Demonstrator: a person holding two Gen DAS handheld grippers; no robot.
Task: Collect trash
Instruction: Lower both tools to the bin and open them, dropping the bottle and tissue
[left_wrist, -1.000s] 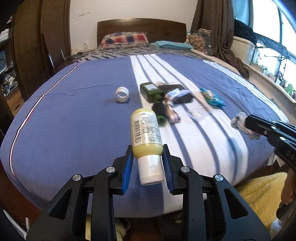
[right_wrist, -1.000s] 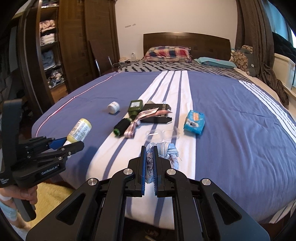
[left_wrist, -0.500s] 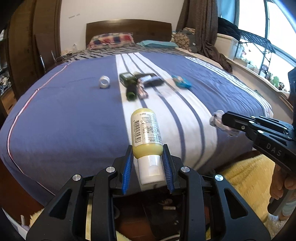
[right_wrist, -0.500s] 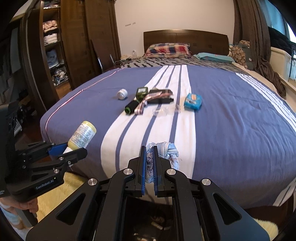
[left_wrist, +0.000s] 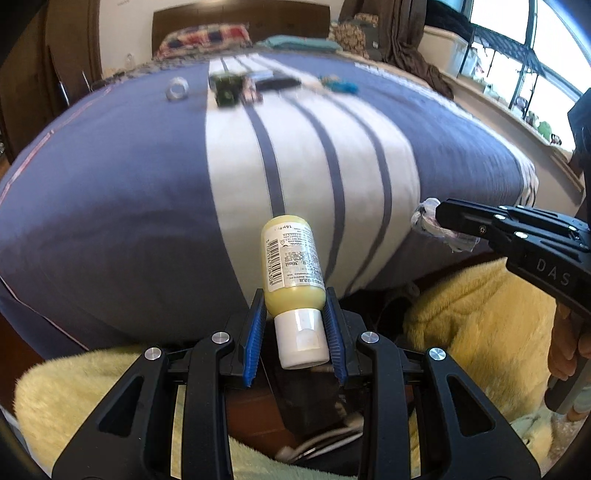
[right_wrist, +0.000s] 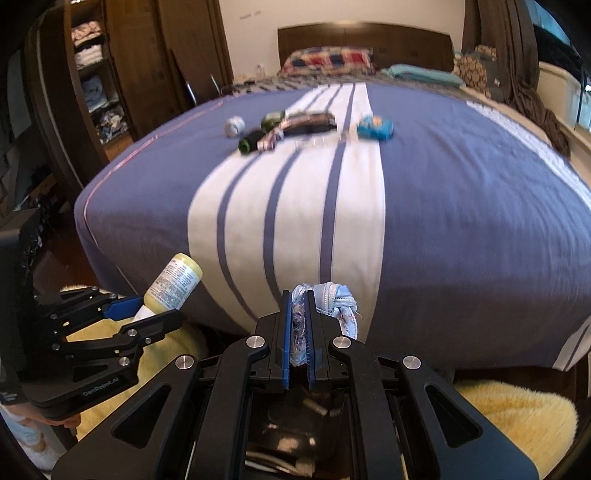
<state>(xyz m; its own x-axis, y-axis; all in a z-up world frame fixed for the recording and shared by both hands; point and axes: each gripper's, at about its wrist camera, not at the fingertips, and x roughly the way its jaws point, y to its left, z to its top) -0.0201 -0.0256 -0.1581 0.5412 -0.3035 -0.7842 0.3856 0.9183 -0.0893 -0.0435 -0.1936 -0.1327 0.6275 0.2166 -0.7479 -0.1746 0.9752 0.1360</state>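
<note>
Bin (right_wrist: 295, 435) below tongs, contents unclear.

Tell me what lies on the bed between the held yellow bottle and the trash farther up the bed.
Nothing: in the left wrist view, only bare striped bedspread runs from the yellow bottle up to the trash pile.

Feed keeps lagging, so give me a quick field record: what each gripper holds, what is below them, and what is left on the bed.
left gripper: shut on yellow bottle, cap toward the camera
right gripper: shut on crumpled wrapper
below grippers: dark bin with scraps inside, on yellow rug
left on bed: blue packet, green bottle, white roll, other blurred items
</note>
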